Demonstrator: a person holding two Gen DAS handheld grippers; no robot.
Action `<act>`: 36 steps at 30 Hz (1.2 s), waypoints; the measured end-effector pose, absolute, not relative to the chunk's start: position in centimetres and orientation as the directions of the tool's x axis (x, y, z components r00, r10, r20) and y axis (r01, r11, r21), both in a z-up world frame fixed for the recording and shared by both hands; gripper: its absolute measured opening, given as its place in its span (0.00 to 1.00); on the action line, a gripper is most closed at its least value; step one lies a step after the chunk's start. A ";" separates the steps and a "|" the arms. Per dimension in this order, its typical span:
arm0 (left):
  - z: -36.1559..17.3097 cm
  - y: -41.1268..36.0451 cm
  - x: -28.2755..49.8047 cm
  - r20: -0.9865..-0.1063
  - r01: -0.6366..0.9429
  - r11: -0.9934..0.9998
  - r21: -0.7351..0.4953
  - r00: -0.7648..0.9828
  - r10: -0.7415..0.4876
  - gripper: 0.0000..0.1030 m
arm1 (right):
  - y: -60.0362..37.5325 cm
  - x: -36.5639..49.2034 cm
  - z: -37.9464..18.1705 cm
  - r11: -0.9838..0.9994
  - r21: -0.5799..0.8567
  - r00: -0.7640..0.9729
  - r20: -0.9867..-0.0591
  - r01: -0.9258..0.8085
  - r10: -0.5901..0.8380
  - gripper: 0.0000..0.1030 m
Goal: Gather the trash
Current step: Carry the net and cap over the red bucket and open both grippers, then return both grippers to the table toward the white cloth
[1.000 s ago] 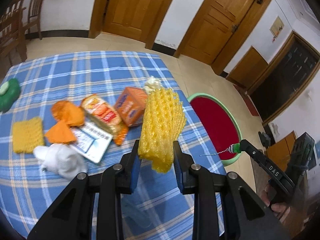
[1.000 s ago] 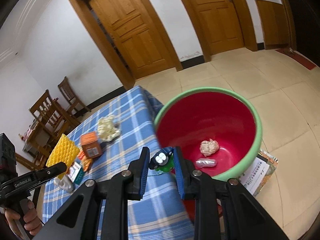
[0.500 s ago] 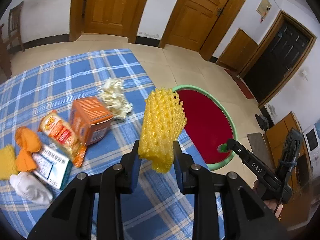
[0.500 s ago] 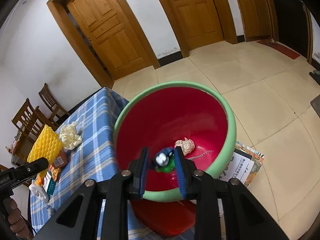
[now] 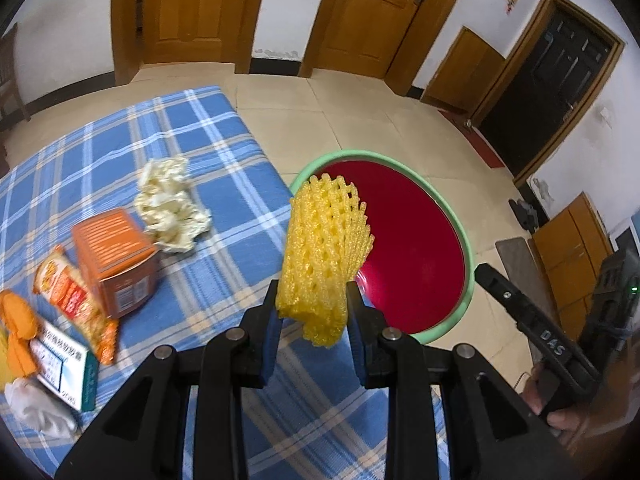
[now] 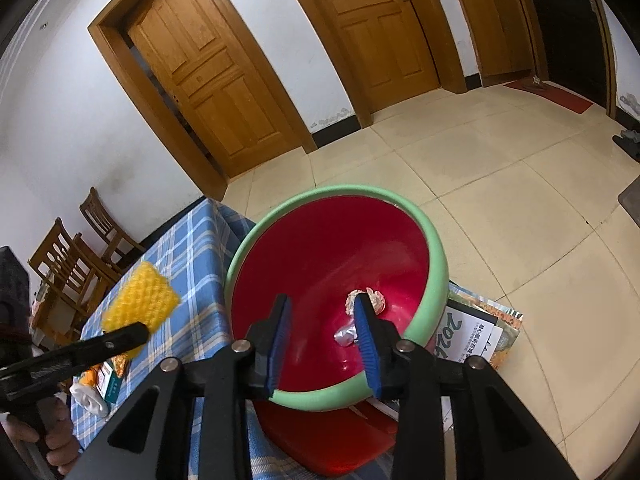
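I see the surface (image 5: 224, 152) under its blue plaid cloth filling the left of my left wrist view, and just past its right edge stands the red basin with the green rim (image 6: 436, 264), low beside the cloth's edge. My left tool (image 5: 314, 316) is clamped on the yellow foam net (image 5: 324, 248), which stands upright between the two fingers, held above the surface's right edge with the basin behind it. My right tool (image 6: 324, 332) hangs over the basin with its fingers spread apart and nothing between them. On the basin's floor I can make out a pale crumpled wad (image 6: 374, 300) and a small silvery scrap (image 6: 346, 334) just nearer than it. On the cloth to the left sit an orange box (image 5: 116, 260), a crumpled cream paper (image 5: 170, 204) touching its far right corner, and an orange snack wrapper (image 5: 76, 304) leaning on its near left side. Nearer left lie a white and teal carton (image 5: 66, 364), an orange foam piece (image 5: 18, 320) and a white wad (image 5: 36, 408).
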State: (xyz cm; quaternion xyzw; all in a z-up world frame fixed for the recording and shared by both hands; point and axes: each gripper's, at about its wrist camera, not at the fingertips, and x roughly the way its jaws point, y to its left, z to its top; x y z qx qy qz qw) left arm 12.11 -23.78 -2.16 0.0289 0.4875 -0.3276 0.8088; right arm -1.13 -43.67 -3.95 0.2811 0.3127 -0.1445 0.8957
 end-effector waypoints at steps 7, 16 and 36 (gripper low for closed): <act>-3.0 -26.4 12.4 -0.823 0.595 0.764 -0.249 0.286 -0.490 0.29 | -43.8 -1.6 -3.5 0.797 0.418 0.772 -0.630 0.435 -0.091 0.37; -2.6 -28.4 12.2 -0.813 0.636 0.740 -0.218 0.301 -0.499 0.54 | -44.6 -2.3 -3.6 0.781 0.432 0.772 -0.628 0.451 -0.099 0.38; 0.0 -27.8 12.4 -0.761 0.623 0.743 -0.242 0.353 -0.544 0.66 | -44.4 -2.7 -2.9 0.786 0.437 0.787 -0.608 0.437 -0.100 0.47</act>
